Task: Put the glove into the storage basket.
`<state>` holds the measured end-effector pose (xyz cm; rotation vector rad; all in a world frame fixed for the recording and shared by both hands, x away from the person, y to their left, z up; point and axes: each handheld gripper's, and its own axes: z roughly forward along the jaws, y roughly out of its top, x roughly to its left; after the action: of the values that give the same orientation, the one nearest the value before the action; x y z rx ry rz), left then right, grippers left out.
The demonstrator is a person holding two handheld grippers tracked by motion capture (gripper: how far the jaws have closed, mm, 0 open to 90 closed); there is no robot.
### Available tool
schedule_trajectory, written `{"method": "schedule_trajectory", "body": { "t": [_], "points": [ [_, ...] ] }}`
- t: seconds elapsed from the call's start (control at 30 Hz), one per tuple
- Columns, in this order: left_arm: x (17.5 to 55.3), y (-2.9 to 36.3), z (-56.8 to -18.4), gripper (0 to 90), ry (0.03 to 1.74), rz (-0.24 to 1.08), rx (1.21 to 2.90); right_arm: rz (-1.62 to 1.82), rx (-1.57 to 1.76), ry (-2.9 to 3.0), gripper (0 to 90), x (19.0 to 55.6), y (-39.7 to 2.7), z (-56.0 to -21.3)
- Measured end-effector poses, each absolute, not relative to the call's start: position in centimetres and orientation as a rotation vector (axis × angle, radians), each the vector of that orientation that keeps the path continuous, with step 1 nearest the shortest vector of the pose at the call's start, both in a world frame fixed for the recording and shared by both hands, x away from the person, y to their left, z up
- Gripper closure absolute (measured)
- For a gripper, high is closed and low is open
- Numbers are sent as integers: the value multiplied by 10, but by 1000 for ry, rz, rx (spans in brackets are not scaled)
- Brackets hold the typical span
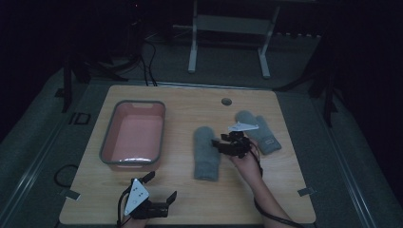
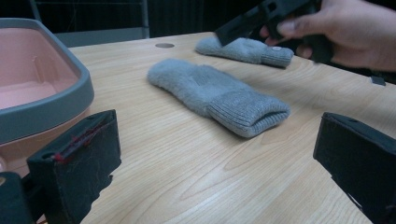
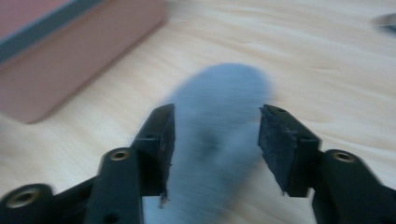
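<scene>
A wooden table [image 1: 180, 194] lies under me, pale grain running across it, with a small round hole [image 1: 226, 101] near its far edge. To my left on the table sits a pink tub [image 1: 134, 134] with a grey rim, long side running away from me, its inside bare as far as I can see. Beyond the table stands a white metal frame [image 1: 228, 38] on two legs, on grey floor [image 1: 332, 156]. Black cables [image 1: 147, 61] trail over that floor past the table's far left corner. A bit of grey tape [image 1: 304, 192] sticks at the table's near right edge, and another [image 1: 70, 194] at the near left.
</scene>
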<state>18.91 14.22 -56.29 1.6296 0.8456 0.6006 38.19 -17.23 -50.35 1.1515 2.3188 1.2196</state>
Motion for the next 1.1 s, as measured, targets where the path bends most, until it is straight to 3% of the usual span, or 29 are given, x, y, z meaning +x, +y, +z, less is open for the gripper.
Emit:
{"method": "schedule_trajectory", "body": {
  "t": [0.17,0.57,1.0,1.1],
  "points": [
    [189,141,-563,11,840,601,1633,1203,1108,2291,465,392,-215,-492],
    [188,137,-563,11,824,581,1639,1076,1094,2193,491,423,-300,-492],
    [188,138,-563,11,824,579,1635,934,1166,2273,446,466,-318,-519],
    [188,138,-563,11,825,577,1629,875,1166,2311,501,471,-319,-532]
  ]
}}
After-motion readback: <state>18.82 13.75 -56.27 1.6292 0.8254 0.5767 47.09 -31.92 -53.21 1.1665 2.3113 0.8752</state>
